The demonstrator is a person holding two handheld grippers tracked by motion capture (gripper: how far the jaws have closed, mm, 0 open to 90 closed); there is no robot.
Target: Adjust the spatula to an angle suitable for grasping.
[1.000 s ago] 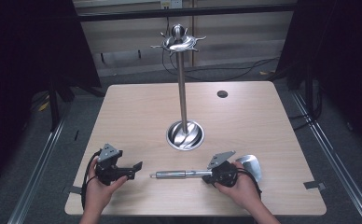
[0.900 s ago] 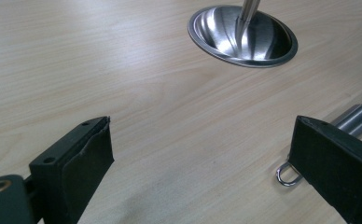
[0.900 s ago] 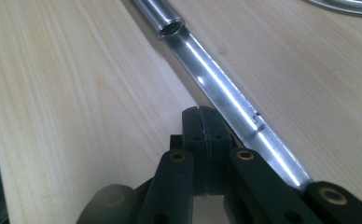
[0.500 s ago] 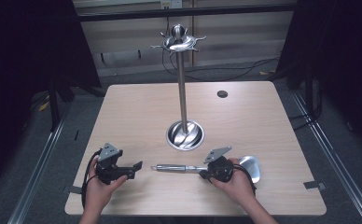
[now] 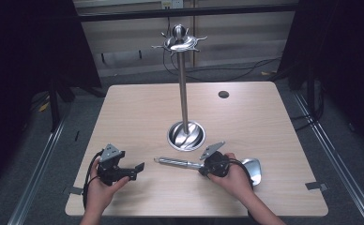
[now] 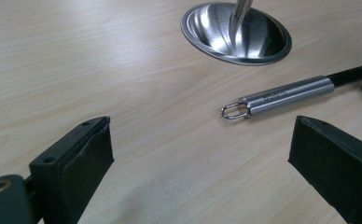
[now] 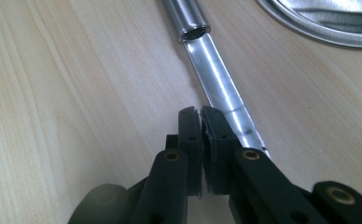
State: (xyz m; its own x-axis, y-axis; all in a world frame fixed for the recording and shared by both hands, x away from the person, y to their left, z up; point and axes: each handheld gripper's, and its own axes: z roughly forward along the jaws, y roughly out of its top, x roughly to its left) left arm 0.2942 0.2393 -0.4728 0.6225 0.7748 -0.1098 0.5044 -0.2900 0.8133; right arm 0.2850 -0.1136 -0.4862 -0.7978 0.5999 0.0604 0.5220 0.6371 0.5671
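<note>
A steel utensil lies on the wooden table [image 5: 138, 108], with its tube handle [image 5: 178, 162] pointing left and its flat head [image 5: 253, 169] beside the right hand. My right gripper [image 5: 201, 166] sits over the shaft. In the right gripper view the gripper [image 7: 201, 114] has its jaws pressed together with nothing between them, and the flat shaft [image 7: 221, 93] runs along and under the right one. My left gripper [image 5: 137, 171] rests open at the front left. From its own view, my left gripper [image 6: 202, 140] faces the handle's hanging loop [image 6: 235, 111], well short of it.
A steel stand rises from a round dished base [image 5: 185, 136] at the table's middle to a ring of hooks [image 5: 179, 42] at the top. The base [image 6: 237, 32] lies just beyond the utensil. A dark round hole [image 5: 223, 94] sits at the table's far right.
The right hand and gripper shifted away from the front edge and slightly left. The utensil moved with them, its handle end swinging farther from the person. The left gripper stayed put.
</note>
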